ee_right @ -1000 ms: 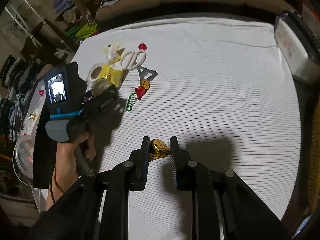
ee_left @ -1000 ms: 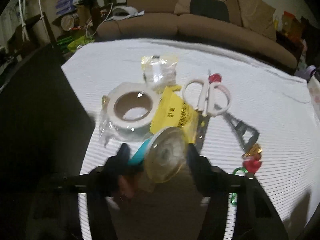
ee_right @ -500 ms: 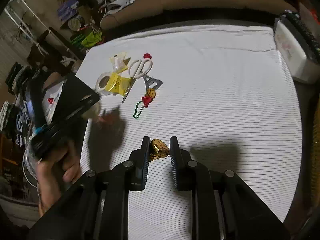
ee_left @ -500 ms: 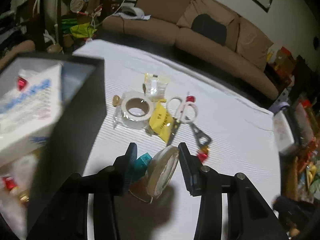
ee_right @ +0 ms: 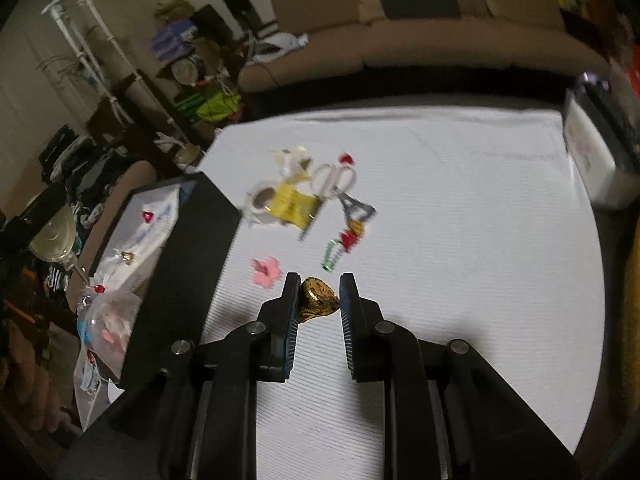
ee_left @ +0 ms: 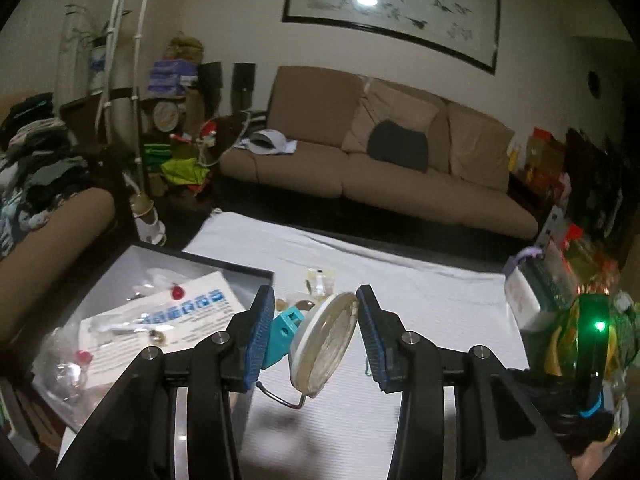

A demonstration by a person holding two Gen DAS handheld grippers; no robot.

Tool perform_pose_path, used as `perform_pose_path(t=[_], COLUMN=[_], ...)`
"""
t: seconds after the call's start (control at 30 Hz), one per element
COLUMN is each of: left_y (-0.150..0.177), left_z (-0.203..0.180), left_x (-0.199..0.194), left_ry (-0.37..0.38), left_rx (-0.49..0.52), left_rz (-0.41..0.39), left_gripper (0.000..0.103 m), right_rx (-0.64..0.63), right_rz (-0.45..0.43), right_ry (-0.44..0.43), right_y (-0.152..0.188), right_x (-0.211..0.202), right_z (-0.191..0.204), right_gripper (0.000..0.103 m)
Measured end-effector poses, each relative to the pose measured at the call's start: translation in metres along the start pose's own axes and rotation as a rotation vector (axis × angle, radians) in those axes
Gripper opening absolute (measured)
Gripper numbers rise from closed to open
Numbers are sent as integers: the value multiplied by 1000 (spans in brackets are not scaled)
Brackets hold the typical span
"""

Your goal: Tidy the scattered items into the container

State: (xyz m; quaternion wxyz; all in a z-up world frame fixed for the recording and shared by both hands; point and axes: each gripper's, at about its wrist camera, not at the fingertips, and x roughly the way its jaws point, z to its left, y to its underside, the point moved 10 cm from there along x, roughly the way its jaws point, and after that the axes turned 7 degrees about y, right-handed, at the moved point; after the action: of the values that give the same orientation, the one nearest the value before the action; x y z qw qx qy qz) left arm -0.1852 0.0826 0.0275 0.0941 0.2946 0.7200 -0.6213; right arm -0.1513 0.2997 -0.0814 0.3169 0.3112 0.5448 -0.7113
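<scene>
Left tongs (ee_left: 316, 334) now raised beside box (ee_left: 224, 270)

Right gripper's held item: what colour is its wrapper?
Shiny gold foil, pinched in the right gripper; clearest in the right wrist view.

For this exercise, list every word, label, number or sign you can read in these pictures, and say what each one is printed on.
No text can be read for certain.
White leaflet in the black box: blue heading characters, too blurred.
Yellow packet: dark print, too blurred.
Framed painting: no readable writing.

Left gripper (ee_left: 316, 322) and right gripper (ee_right: 319, 304) (both clamped, loaded).
</scene>
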Motion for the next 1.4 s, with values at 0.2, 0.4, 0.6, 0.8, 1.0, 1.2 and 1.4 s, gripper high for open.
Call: perform_pose_path(t=[0.2,0.4,0.6,0.8,1.0,1.2,1.4], left_y=[-3,1,-1,2,4,10,16], left_z=[28,76,114,143,168,196,209], left_x=[-16,-19,-34,-43,-52,-59,-58], left_ry=[-80,-119,-208,-250,-328,-397,-408], left_rx=[8,-105,-117,-147,-129,-129,-137], left_rz=[-3,20,-1,-2,13,39,60], left_gripper=[43,43,43,43,43,43,43], right_rx=[-82,-130,-172,-198,-249,-296,-314], right_rz=[-107,-146,-147,-131,-125,-127,-93], right_ry=[10,-11,-26,-68,-120,-166,-188], right_y=[-18,-25,-27,-22,-15,-9,-1], right_x=[-21,-29,-21,-9,-5,-3,11], right_z=[49,86,118,153,202,243,264], right_gripper=[19,19,19,19,19,19,19])
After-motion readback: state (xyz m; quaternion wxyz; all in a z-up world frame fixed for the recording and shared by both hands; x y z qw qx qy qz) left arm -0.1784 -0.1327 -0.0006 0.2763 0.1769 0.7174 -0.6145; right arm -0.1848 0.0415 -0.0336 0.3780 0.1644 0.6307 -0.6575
